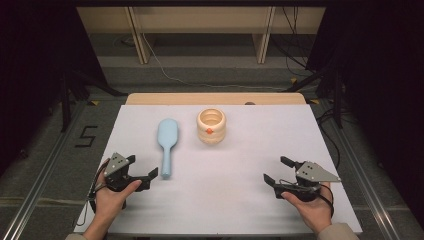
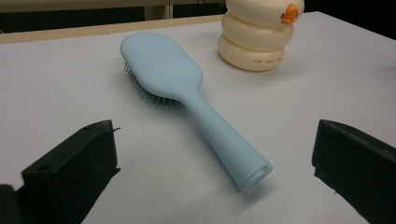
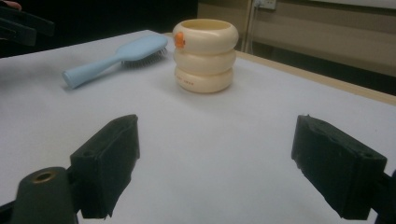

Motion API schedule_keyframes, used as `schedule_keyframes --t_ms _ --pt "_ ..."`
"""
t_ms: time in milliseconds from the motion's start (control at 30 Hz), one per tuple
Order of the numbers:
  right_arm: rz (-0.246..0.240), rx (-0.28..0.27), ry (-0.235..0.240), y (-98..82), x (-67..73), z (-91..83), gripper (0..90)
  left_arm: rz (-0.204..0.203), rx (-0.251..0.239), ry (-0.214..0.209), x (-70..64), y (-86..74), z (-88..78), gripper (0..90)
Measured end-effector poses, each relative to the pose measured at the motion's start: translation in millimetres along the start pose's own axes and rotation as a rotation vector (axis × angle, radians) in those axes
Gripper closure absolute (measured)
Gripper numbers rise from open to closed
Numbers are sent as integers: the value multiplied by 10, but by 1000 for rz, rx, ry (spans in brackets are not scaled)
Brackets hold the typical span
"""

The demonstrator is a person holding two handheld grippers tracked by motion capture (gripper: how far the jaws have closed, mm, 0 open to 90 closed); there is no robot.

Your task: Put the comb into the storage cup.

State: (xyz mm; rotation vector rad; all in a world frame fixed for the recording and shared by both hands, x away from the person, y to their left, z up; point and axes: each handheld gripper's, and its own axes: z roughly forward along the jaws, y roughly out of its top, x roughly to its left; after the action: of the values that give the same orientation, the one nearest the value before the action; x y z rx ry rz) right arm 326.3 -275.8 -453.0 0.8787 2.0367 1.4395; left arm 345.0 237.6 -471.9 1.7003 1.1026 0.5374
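While you are hovering the left gripper (image 1: 143, 168) from above, jaws wide and empty, the hairbrush (image 1: 166, 142) is lying beside the cup (image 1: 211, 126). Left gripper view: the handle (image 2: 233, 149) is tapering — it may slip. Right gripper (image 3: 212, 163) is gaping, empty — risking the cup.

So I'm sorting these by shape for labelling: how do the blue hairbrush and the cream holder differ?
The blue hairbrush lies flat, bristles down; the cream holder stands upright with its mouth open. The hairbrush is long and slim with a paddle head, while the holder is squat and round, stacked in three bulging rings. The holder carries a small orange mark; the hairbrush is plain. Both rest untouched on the white table.
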Motion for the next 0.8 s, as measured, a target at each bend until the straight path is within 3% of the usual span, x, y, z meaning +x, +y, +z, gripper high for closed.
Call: schedule_keyframes --t_ms 400,500,667,700,733,767,800 --pt "-1 5 -3 -1 6 -7 161 -15 -11 0 0 19 -19 30" --pt "2 12 -3 -11 3 2 161 -18 -36 24 -18 82 -49 154" --pt "7 8 -9 -7 1 -6 161 -21 -25 36 -47 148 -29 394" --pt "10 7 -11 -4 2 -10 161 -12 -17 44 -62 166 -16 394" --pt "10 4 -12 -2 0 -12 161 -2 -10 40 -81 184 1 458" --pt "9 3 -14 0 -3 -12 162 24 24 27 -124 214 53 611" --pt "12 3 -15 0 -4 -11 162 33 40 24 -148 221 90 682"
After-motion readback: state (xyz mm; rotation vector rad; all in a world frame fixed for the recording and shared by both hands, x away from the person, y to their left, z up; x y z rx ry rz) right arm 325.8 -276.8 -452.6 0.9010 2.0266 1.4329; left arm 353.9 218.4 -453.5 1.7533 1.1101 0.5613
